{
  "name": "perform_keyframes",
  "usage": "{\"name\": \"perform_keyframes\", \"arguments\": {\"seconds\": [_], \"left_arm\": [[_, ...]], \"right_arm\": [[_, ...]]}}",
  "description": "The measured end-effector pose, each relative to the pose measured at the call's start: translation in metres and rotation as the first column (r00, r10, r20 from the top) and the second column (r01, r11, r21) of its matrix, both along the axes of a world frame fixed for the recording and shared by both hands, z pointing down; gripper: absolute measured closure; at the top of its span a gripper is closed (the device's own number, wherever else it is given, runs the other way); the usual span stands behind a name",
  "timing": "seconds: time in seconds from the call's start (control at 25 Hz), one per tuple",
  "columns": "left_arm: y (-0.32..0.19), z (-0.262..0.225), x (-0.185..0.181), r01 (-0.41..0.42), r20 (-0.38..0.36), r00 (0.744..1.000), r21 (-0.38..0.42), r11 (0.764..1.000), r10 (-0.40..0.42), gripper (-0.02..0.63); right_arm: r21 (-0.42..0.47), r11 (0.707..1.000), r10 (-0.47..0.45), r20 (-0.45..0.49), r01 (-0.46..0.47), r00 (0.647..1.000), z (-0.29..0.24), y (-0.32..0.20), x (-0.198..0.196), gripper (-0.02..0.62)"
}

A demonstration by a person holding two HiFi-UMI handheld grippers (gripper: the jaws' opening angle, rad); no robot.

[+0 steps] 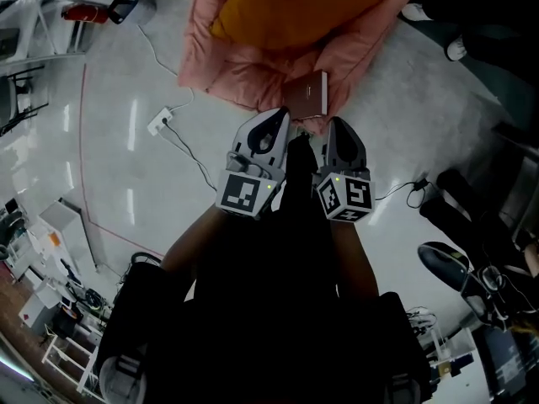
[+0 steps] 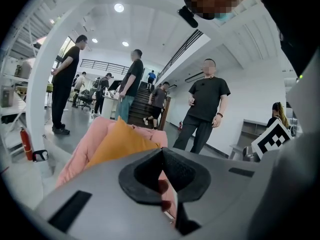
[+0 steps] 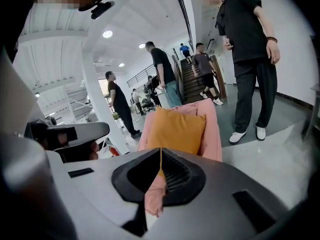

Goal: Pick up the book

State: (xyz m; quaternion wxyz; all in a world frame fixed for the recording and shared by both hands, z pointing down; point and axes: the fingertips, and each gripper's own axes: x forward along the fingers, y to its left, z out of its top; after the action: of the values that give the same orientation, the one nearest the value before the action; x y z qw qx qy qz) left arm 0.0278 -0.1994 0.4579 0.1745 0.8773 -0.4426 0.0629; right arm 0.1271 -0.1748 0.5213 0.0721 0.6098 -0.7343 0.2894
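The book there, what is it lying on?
The book lies on the near edge of a pink cushion, in front of an orange pillow. Whatever is directly beneath the book is covered.

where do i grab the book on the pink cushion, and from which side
Probably its near edge, coming from the front. The book lies flat on the pink cushion, close to the front lip and just ahead of the right gripper. That gripper's jaws are shut, so they must open first.

Head view overhead; gripper views forward, sharing cushion
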Motion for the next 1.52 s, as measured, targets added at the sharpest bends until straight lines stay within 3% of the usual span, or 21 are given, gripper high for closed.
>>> {"name": "perform_keyframes", "arguments": {"seconds": [0.92, 1.52], "left_arm": [[-0.011, 0.083, 0.012, 0.038, -0.007, 0.999, -0.111, 0.993, -0.039, 0.598], [-0.023, 0.134, 0.014, 0.051, 0.015, 0.999, -0.165, 0.985, -0.049, 0.598]], "right_arm": [[-0.172, 0.985, -0.022, 0.034, 0.028, 0.999, 0.111, -0.013, 0.014, 0.494], [-0.324, 0.946, -0.003, 0.064, 0.023, 0.998, 0.201, -0.013, 0.023, 0.427]]}}
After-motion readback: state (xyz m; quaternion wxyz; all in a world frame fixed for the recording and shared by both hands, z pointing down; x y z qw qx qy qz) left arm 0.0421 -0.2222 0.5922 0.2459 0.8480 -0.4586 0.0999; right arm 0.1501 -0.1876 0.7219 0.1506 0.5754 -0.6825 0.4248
